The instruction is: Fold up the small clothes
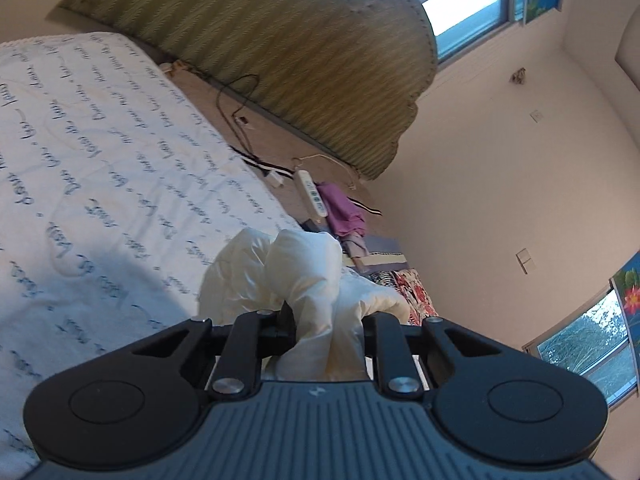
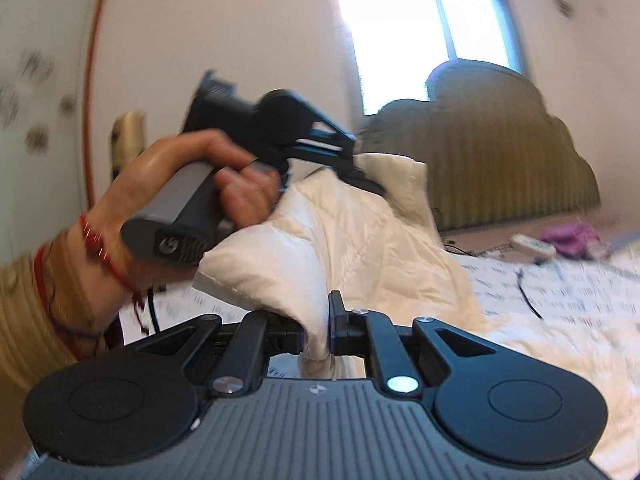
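1. My left jaws are clamped on a bunched fold of the cream quilted garment (image 1: 304,280); the cloth fills the gap of my left gripper (image 1: 326,332) and bulges up past the fingertips.
2. My right jaws are closed on another edge of the same garment, with a pinch of cloth held in my right gripper (image 2: 316,332).
3. The garment hangs between my two grippers, raised above the bed cover (image 1: 100,160), a white quilt printed with script.
4. In the right wrist view, my left hand (image 2: 192,188) grips the grey handle of the left gripper, which sits at the garment's upper edge. A red cord (image 2: 100,252) circles that wrist.
5. A green padded headboard (image 1: 280,60) stands at the end of the bed, below a window (image 2: 420,32).
6. Near the headboard lie a white remote (image 1: 312,192), a purple cloth (image 1: 344,212) just beside it, and a black cable (image 1: 236,108).
7. The right wrist view is motion-blurred.
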Available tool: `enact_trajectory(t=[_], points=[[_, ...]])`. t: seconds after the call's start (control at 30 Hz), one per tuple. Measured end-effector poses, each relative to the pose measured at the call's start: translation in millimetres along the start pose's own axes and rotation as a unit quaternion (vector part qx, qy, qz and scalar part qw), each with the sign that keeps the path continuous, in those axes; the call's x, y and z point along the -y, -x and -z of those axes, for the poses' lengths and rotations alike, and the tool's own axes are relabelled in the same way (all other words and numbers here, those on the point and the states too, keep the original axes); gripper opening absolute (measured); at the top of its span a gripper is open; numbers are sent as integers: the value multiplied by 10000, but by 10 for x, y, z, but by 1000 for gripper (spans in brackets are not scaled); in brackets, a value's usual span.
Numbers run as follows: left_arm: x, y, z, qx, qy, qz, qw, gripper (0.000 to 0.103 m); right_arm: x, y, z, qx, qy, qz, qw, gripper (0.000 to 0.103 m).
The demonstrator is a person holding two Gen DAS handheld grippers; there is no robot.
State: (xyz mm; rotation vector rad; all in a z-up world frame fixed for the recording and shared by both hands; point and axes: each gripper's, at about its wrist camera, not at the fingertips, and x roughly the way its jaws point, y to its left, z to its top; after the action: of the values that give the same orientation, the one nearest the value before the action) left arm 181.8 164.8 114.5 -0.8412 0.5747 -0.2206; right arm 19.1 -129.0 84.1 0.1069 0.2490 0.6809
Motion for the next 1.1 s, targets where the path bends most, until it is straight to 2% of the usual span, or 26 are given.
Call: enact_trajectory(t=[0.27,0.5,0.63,0.77,0.9,1.0,1.1], points=[[767,-553,457,-234,-602,106,9979,18,807,363,141,271,-964,377,9943,12],[1280,-1155,1028,-624,-1159,64,9913,18,1460,651,385,369,-1873,560,9800,12],[1434,-1574,1397,-970,-1405,-54,9853,18,1837,798,596,363,-2460,676,9662,12],[1459,-1954,1720,-1299,-1568,-167,9789,18,2200,878,850,320,-3180,766,9444,12],[1481,-2189,1980,-1435,-1840,-308,9719,19,2436,936,1084,226,-3677,866,9256,12],[1578,-2302,2121,-1518,-2266,-422,9612,25,2537,906,1215,123,-3942,928,9142,13],[1700,-2274,2135,-1618,-2596,-524,9506,29,2578,887,1297,63,-4050,938,9095,15]])
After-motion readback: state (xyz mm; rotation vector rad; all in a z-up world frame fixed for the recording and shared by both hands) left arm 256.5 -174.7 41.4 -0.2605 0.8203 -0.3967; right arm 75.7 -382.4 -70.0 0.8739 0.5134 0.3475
